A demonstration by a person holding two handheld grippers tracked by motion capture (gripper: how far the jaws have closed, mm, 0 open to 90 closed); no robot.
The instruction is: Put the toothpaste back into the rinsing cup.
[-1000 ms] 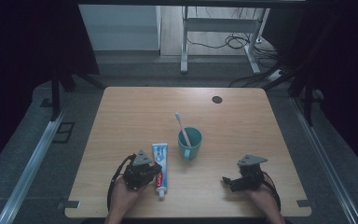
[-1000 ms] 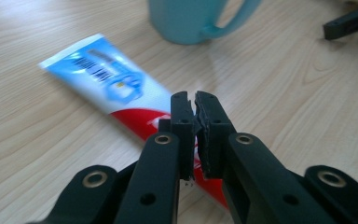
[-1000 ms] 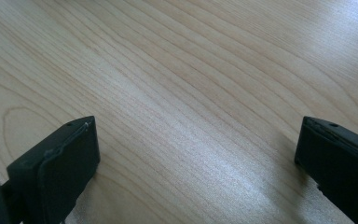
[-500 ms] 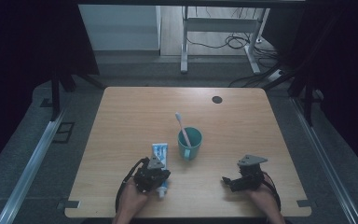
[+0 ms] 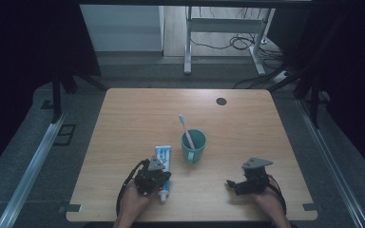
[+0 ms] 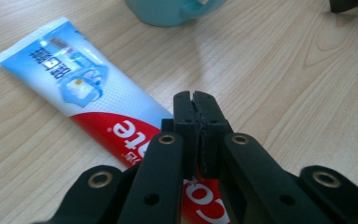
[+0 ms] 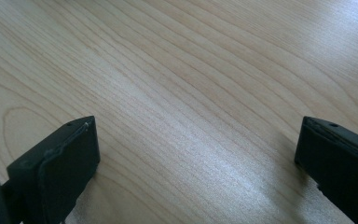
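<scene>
A blue, white and red toothpaste tube (image 5: 163,156) (image 6: 74,79) lies flat on the wooden table (image 5: 138,114), left of a teal cup (image 5: 193,145) (image 6: 168,11). A pink toothbrush (image 5: 185,127) stands in the cup. My left gripper (image 5: 165,180) (image 6: 195,100) hovers just over the tube's red lower end. Its jaws have just closed the last bit and are pressed flat together with nothing between them. My right gripper (image 5: 230,184) (image 7: 196,154) rests near the front right of the table, open, with bare wood between its pads.
A small dark round disc (image 5: 221,101) sits on the table at the back right. Beyond the far edge stand a metal desk frame (image 5: 188,42) and loose cables (image 5: 237,42) on the floor. The sides of the room are dark.
My left gripper has shifted a little to the right, from beside the tube to over its lower end. The right gripper, cup and tube have not moved.
</scene>
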